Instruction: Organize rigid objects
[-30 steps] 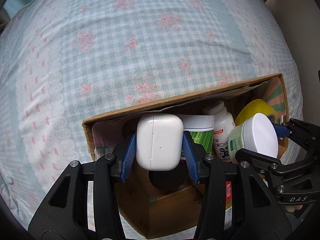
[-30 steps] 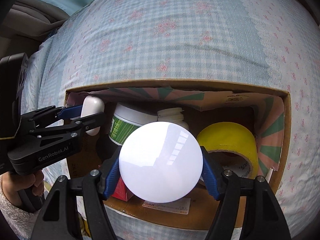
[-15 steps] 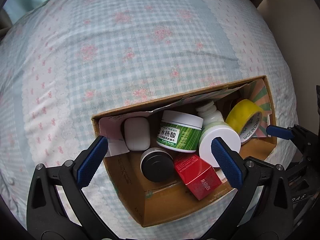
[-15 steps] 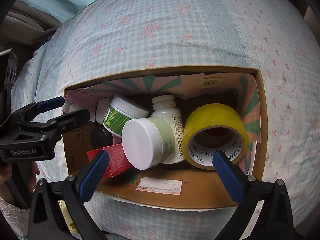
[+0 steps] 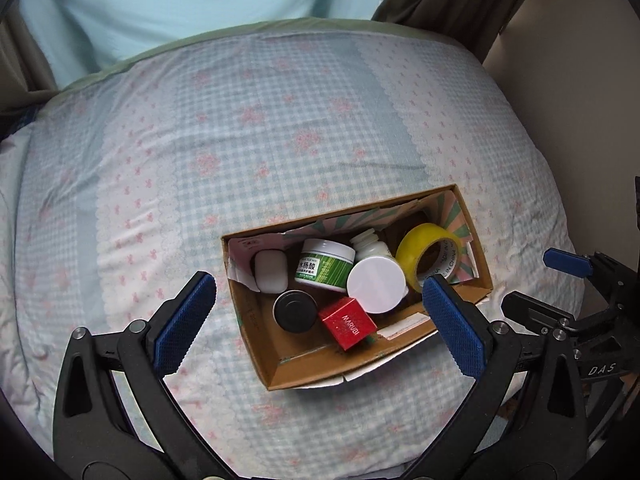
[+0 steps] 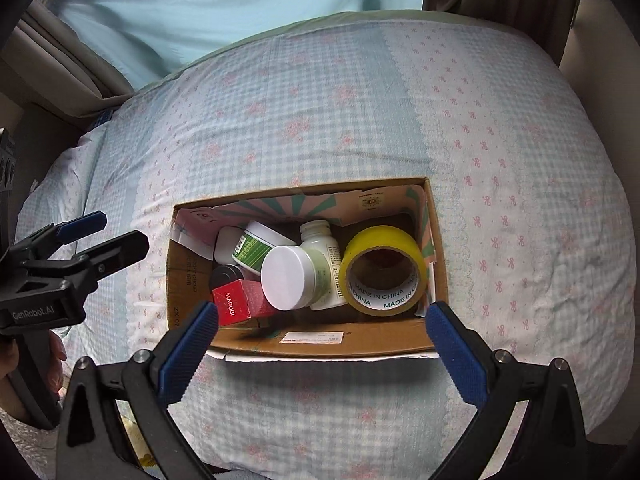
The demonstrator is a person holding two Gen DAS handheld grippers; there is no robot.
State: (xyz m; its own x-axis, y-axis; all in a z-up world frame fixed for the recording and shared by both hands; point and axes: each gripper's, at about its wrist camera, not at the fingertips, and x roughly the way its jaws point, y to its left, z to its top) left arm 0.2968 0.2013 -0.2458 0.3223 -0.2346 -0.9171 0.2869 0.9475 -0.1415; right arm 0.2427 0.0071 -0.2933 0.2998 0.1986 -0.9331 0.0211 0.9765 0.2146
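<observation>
A cardboard box (image 5: 304, 364) (image 6: 320, 346) sits on the bed. Inside lie a white earbud case (image 5: 271, 272), a green-labelled jar (image 5: 325, 266) (image 6: 252, 246), a white-lidded jar (image 5: 376, 285) (image 6: 286, 278), a white bottle (image 6: 320, 240), a yellow tape roll (image 5: 430, 254) (image 6: 382, 268), a black-lidded jar (image 5: 295, 310) and a red box (image 5: 347, 322) (image 6: 236, 308). My left gripper (image 5: 318, 326) is open and empty above the box's near side. My right gripper (image 6: 322, 354) is open and empty above the box's near wall.
The bed has a pale blue checked cover with pink flowers (image 5: 280, 128). A light blue curtain (image 6: 240, 4) hangs behind it. A wall (image 5: 592, 80) stands at the right. The left gripper (image 6: 72, 256) shows at the right wrist view's left edge.
Both grippers opened and let go: the earbud case and the white-lidded jar now lie in the box. Both grippers then drew back and up from the box.
</observation>
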